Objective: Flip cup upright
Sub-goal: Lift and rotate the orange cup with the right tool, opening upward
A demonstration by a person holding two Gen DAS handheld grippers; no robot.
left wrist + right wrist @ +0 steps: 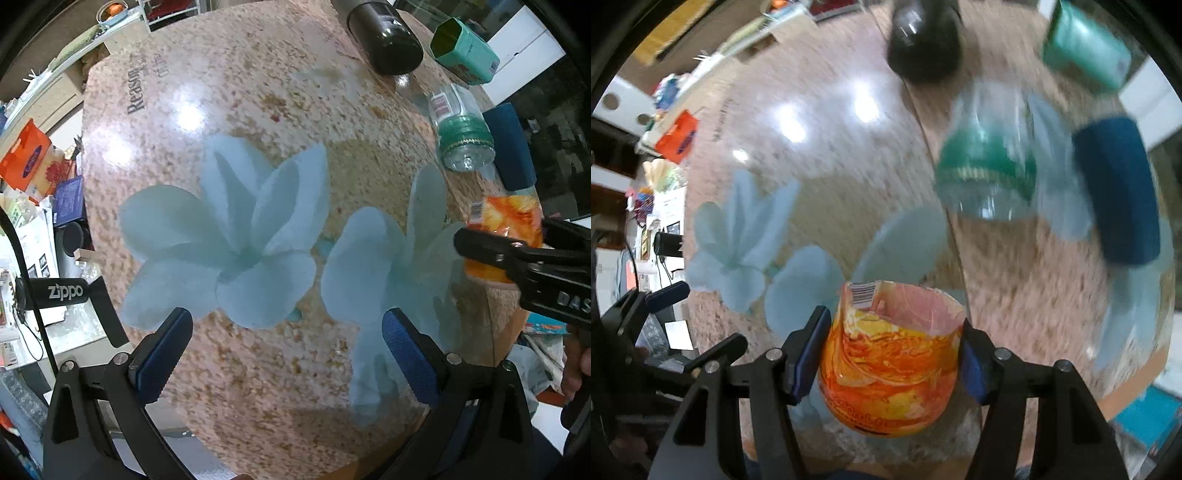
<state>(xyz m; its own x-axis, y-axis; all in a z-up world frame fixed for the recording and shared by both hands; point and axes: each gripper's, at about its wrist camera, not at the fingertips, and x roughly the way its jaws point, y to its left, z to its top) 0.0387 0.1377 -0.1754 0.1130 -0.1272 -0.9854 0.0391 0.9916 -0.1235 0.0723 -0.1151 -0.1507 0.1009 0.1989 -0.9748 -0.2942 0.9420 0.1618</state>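
right gripper (892, 354) – pads closed on cup (890, 365) sides, mouth away from camera, probably mid-flip | cup at table (258, 92) near edge, bottle (990, 173) beyond it | left gripper (291, 354) – wide open, empty, left of cup, likely keeping clear

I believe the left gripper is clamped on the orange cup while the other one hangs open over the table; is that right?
Not quite: the right gripper is clamped on the orange cup, as the right wrist view shows. The left gripper hangs open over the table.
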